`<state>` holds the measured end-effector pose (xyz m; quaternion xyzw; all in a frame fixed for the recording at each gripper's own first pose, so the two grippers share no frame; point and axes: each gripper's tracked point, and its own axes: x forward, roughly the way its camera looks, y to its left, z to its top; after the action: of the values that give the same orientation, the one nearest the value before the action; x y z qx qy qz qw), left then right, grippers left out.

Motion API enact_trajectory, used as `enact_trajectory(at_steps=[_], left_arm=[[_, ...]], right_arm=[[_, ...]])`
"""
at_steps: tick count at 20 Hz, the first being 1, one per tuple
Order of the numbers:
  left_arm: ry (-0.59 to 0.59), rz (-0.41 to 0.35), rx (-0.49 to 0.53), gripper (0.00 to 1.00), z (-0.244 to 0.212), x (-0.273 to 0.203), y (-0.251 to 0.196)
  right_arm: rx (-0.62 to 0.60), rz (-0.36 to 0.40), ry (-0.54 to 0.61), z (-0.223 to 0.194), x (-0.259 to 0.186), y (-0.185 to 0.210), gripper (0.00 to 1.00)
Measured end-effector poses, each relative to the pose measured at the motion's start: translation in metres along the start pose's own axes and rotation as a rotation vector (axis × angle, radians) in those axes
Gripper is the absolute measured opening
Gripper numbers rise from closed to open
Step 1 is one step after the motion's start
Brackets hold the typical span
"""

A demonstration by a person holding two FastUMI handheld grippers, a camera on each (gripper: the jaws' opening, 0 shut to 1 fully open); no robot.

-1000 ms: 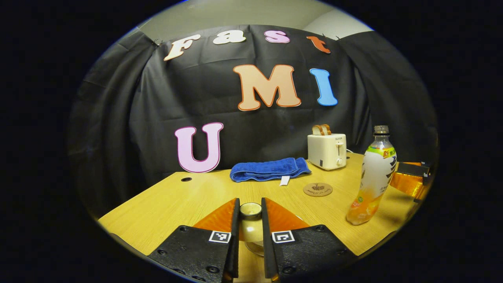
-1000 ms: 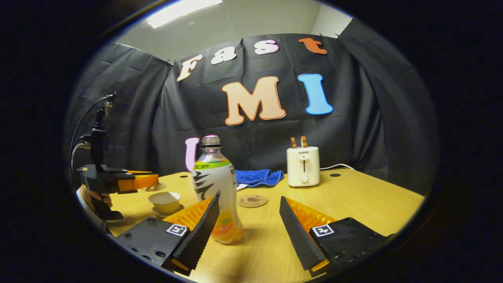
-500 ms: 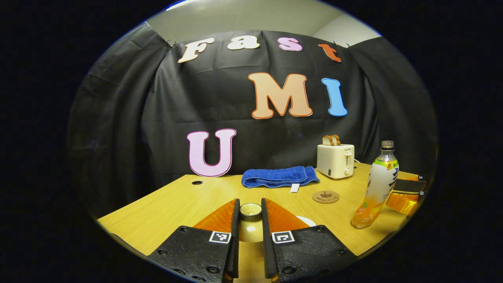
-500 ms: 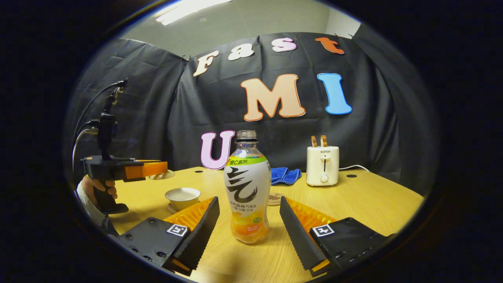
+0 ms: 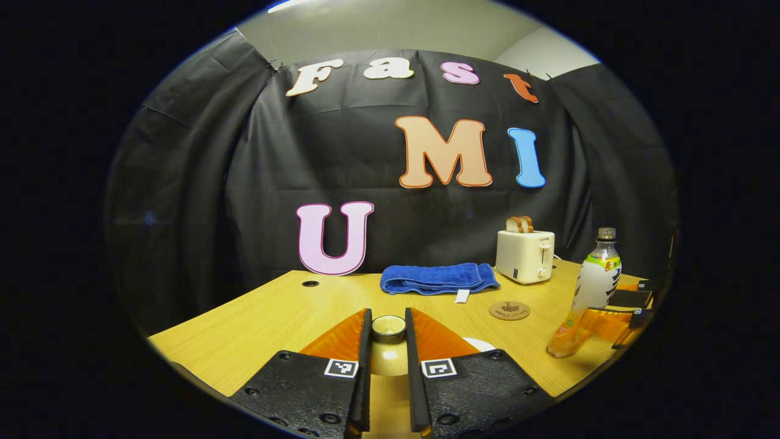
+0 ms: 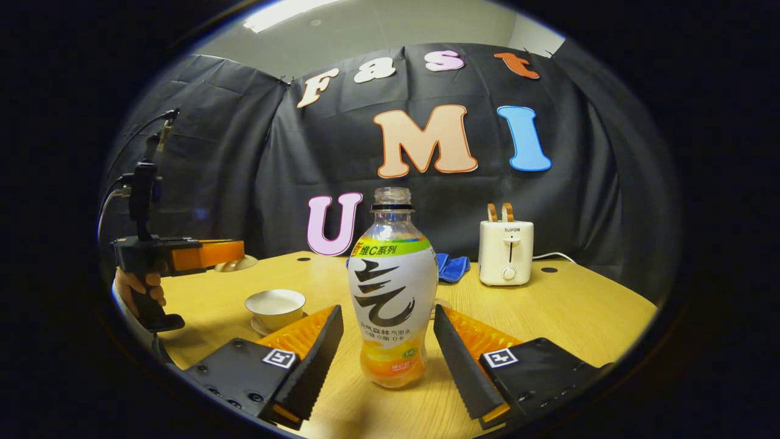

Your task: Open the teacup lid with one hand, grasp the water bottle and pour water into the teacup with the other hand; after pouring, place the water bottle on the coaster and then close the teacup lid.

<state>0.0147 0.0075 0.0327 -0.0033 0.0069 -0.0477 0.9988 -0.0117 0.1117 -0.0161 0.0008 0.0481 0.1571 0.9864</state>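
Note:
In the left gripper view my left gripper (image 5: pixel 388 317) is shut on the knob of the teacup lid (image 5: pixel 389 332) and holds it above the table. From the right gripper view, that left gripper (image 6: pixel 228 251) hangs with the lid (image 6: pixel 236 264) up and to the left of the uncovered teacup (image 6: pixel 275 307), which sits on its saucer. The water bottle (image 6: pixel 393 286) stands upright between the fingers of my open right gripper (image 6: pixel 387 312), which do not touch it. In the left gripper view the bottle (image 5: pixel 594 283) stands at the far right, with the coaster (image 5: pixel 509 310) to its left.
A folded blue towel (image 5: pixel 437 278) and a white toaster (image 5: pixel 524 256) holding toast stand at the back of the wooden table (image 5: pixel 274 317). A hand (image 6: pixel 140 288) grips the left gripper's handle at the table's left edge. The toaster's cable (image 6: pixel 548 256) trails to the right.
My right gripper has swung and closed in, so the bottle now stands centred between its open fingers. My left gripper, still holding the lid, has drawn back from the bottle.

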Motion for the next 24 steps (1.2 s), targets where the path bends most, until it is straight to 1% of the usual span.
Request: enact_trajectory(at_steps=[1,2,4,6,9,12,15,18,22,24], left_arm=[[-0.002,0.003,-0.001,0.23,0.001,0.0,0.002],[-0.004,0.005,-0.006,0.23,0.002,-0.001,0.003],[-0.006,0.006,-0.01,0.23,0.003,-0.002,0.004],[-0.015,0.009,-0.004,0.22,0.007,-0.004,0.007],[-0.027,0.011,-0.026,0.23,0.011,-0.005,0.01],[-0.009,0.012,-0.033,0.23,0.006,-0.004,0.011],[-0.013,0.01,-0.031,0.23,0.01,-0.005,0.01],[-0.029,0.009,-0.037,0.23,0.016,-0.007,0.012],[-0.043,0.021,-0.05,0.23,0.024,-0.011,0.02],[-0.054,0.022,-0.057,0.23,0.03,-0.014,0.022]], right_arm=[[0.0,-0.008,0.018,-0.004,0.003,-0.001,0.92],[0.002,-0.01,0.03,-0.005,0.004,-0.001,0.83],[-0.005,-0.006,0.031,-0.002,0.007,0.002,0.75],[-0.016,0.009,0.033,-0.003,0.009,0.005,0.71],[-0.092,0.009,0.044,-0.002,0.015,0.006,0.7],[-0.196,0.002,0.053,-0.002,0.019,0.006,0.71],[-0.35,-0.009,0.055,0.004,0.032,0.005,0.7],[-0.539,-0.05,0.023,0.012,0.034,0.001,0.7],[-0.661,-0.05,0.049,0.008,0.042,0.0,0.7],[-0.743,-0.059,0.059,0.005,0.054,0.0,0.7]])
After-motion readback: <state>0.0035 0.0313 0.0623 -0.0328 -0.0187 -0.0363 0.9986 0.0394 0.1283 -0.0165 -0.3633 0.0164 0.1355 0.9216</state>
